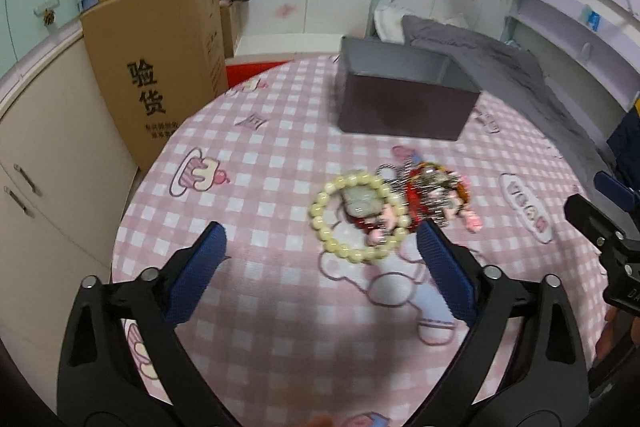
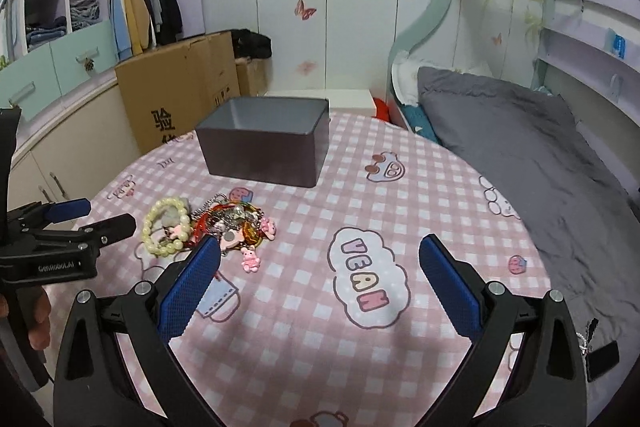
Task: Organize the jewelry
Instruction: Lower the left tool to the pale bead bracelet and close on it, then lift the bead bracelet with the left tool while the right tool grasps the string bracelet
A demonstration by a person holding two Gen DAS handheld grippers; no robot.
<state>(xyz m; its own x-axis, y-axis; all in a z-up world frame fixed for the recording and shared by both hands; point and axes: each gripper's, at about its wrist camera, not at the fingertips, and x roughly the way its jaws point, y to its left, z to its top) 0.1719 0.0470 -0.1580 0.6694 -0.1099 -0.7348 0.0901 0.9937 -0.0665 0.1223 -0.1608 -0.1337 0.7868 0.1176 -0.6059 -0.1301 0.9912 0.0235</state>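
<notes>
A pile of jewelry lies on the round table: a pale bead bracelet [image 1: 357, 217] [image 2: 166, 225] beside a tangle of red, silver and pink charms [image 1: 434, 197] [image 2: 234, 225]. An open dark grey box [image 1: 404, 97] [image 2: 266, 141] stands beyond the pile. My left gripper [image 1: 320, 247] is open and empty, just short of the bracelet; it also shows in the right wrist view [image 2: 106, 219]. My right gripper [image 2: 320, 259] is open and empty, over the table to the right of the pile.
The table has a pink checked cloth [image 2: 312, 307]. A large cardboard box [image 1: 160, 67] and cabinets [image 1: 48, 147] stand to the left. A bed with a grey cover [image 2: 520, 147] is on the right.
</notes>
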